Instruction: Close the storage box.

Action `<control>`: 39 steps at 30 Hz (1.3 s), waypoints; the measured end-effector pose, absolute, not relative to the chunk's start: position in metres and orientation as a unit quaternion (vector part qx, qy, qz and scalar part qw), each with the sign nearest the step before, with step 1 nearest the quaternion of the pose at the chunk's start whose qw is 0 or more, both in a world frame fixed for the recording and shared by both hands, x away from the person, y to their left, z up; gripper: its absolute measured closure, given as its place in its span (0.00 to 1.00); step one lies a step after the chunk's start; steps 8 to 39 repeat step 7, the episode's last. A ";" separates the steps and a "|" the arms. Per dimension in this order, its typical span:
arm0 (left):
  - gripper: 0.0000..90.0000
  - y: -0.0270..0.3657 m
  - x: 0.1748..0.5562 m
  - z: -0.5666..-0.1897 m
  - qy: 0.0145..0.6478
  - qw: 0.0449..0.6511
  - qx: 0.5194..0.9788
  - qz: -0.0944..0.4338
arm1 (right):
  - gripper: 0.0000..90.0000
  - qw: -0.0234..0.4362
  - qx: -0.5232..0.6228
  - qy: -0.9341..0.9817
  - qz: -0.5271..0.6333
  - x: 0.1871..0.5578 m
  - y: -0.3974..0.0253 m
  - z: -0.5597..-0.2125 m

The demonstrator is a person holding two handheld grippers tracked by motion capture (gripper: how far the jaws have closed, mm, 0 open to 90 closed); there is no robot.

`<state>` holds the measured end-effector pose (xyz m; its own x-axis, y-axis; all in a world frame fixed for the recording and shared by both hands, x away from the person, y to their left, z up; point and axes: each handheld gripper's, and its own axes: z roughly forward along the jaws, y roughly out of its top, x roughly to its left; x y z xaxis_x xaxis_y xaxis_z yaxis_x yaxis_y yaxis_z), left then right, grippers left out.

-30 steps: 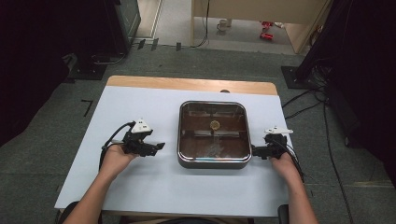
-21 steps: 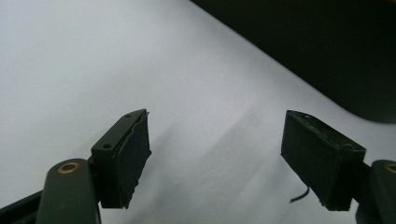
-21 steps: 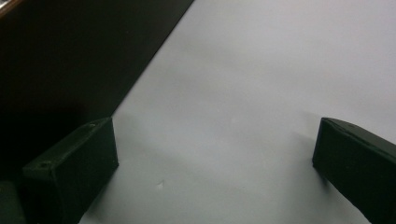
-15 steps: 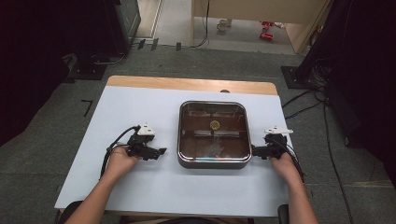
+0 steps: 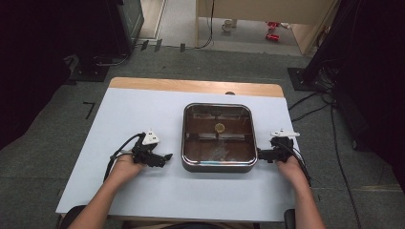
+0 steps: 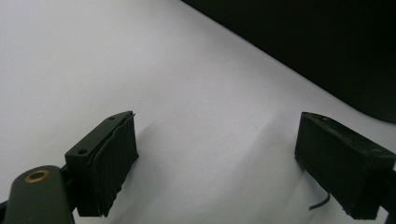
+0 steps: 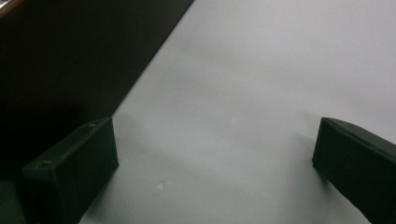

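A: Starting nearest the person. The left gripper (image 5: 165,157) is lying low on the white table (image 5: 119,114), jaws spread wide with only bare tabletop between them. It is sitting near the pan's left side, not touching it.

B: And the right gripper (image 5: 260,153)?

A: Jaws spread wide too. It is sitting just beside the pan's right wall; whether it is touching I cannot tell. In the right gripper view the dark wall is filling the upper left, just past the left jaw.

B: Reason for that arrangement?

A: My judgement: both hands are flanking the pan (image 5: 218,164) to take it from opposite sides, most likely to lift or shift it level.

B: Where is the pan, and how is it pointing?

A: It is resting flat at the table's middle, mouth facing up. It is close to square with rounded corners, so no clear long axis; its sides are running parallel to the table edges. Inside, a small round object (image 5: 219,127) is lying on the brown floor.
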<state>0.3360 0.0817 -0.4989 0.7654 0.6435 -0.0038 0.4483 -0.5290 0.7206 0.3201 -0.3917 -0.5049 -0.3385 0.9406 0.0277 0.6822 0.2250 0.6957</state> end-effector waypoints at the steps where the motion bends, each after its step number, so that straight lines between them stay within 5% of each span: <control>1: 0.14 0.082 0.336 -0.499 0.316 0.368 0.864 0.133 | 0.00 0.206 0.537 0.755 0.315 0.320 -0.392 -0.505; 39: 0.17 0.075 0.331 -0.495 0.338 0.352 0.861 0.142 | 0.00 0.206 0.537 0.755 0.315 0.320 -0.392 -0.505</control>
